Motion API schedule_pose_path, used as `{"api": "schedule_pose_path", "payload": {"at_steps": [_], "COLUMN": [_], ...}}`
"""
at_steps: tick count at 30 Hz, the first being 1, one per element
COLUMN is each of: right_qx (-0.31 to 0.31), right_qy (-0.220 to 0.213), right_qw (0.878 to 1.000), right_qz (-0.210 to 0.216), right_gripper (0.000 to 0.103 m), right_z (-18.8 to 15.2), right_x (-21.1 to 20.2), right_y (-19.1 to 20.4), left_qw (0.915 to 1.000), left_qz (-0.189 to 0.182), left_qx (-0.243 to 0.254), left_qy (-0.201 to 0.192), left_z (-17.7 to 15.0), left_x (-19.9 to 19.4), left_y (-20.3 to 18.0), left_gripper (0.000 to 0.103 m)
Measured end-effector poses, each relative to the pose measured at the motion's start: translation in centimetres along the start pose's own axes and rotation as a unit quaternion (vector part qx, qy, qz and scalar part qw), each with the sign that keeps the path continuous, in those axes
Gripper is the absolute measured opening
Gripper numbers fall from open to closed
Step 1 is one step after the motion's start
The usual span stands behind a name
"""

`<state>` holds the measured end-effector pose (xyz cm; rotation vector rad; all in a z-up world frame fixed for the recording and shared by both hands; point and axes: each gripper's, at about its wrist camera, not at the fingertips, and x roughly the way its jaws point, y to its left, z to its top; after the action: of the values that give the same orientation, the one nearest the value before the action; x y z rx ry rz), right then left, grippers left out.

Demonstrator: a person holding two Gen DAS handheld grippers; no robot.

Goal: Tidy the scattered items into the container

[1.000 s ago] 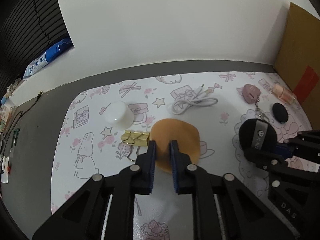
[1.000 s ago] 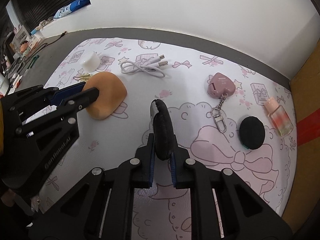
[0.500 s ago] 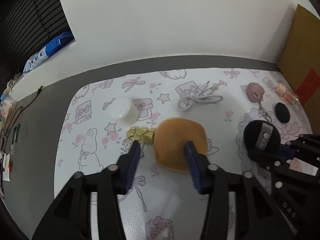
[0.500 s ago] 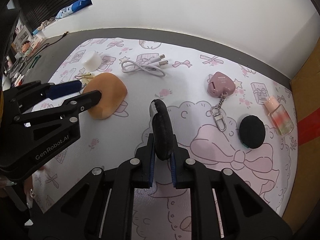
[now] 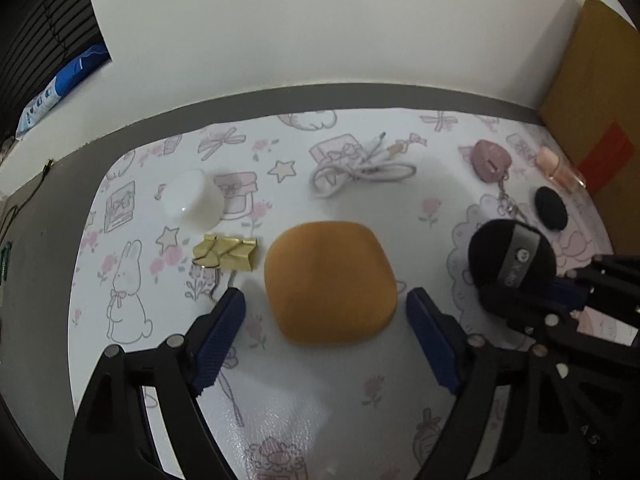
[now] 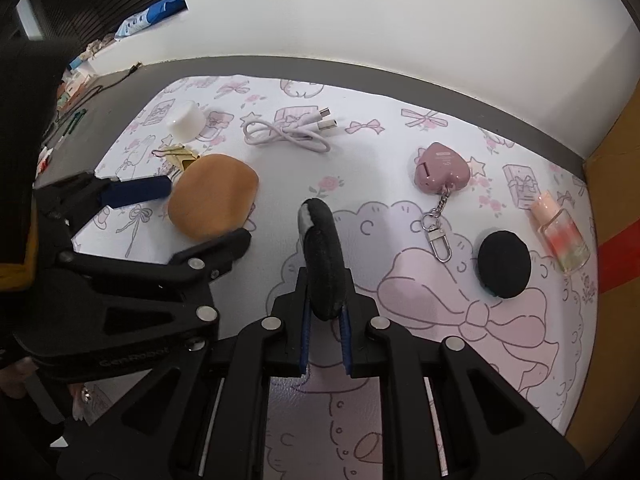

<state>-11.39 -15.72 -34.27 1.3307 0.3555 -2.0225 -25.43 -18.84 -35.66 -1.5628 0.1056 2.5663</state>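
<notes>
The orange puff [image 5: 330,284] is seen flat on the desk [image 5: 360,408], between the opening, untouching jaws of the left gripper [image 5: 325,312]. A black puff [image 6: 323,258] is clamped upright by the right gripper [image 6: 325,320].

1. Soft, even indoor light falls from above; the white wall [image 5: 320,20] reads bright but not blown out.
2. Shadows under the objects are faint and short.
3. A mild sheen glints on the patterned mat [image 5: 272,432] (nearest the lens).
4. Fisheye bending curves the edges, corners vignette black.
5. Both views look slightly soft.
</notes>
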Motion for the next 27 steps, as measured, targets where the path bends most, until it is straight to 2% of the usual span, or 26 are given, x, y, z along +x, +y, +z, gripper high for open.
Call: {"api": "schedule_pose_path", "payload": {"at_steps": [1,3,7,10,12,13,15,27], "right_qx": [0.001,0.001,0.001,0.001,0.002,0.003,0.003,0.014], "right_qy": [0.000,0.000,0.000,0.000,-0.001,-0.001,0.000,-0.009], "right_qw": [1.000,1.000,1.000,1.000,1.000,1.000,1.000,1.000], "right_qz": [0.002,0.001,0.000,0.000,0.000,0.000,-0.003,-0.017], "right_gripper": [0.012,0.012,0.012,0.012,0.012,0.012,0.012,0.012], "right_z": [0.0,0.1,0.1,0.1,0.1,0.1,0.2,0.1], "right_x": [0.0,0.1,0.1,0.1,0.1,0.1,0.2,-1.9], "right_y": [0.0,0.1,0.2,0.2,0.1,0.1,0.2,0.2], "left_qw": [1.0000,1.0000,0.9999,1.0000,1.0000,1.0000,1.0000,0.9998], "left_qz": [0.002,0.004,0.003,0.000,0.001,0.001,0.000,0.000], "left_qx": [-0.003,-0.006,-0.015,-0.010,-0.006,-0.004,-0.003,-0.014], "left_qy": [0.000,-0.006,-0.002,-0.001,0.000,0.000,0.003,-0.013], "left_z": [0.0,-0.1,-0.6,-0.7,-0.8,-0.9,-1.0,-1.0], "left_x": [0.0,-0.3,-0.3,-0.2,-0.2,-0.2,-0.2,-2.9], "left_y": [0.0,0.0,0.2,-0.3,-0.5,-0.6,-0.7,-0.7], "left_gripper": [0.078,0.055,0.052,0.045,0.034,0.032,0.029,0.028]}}
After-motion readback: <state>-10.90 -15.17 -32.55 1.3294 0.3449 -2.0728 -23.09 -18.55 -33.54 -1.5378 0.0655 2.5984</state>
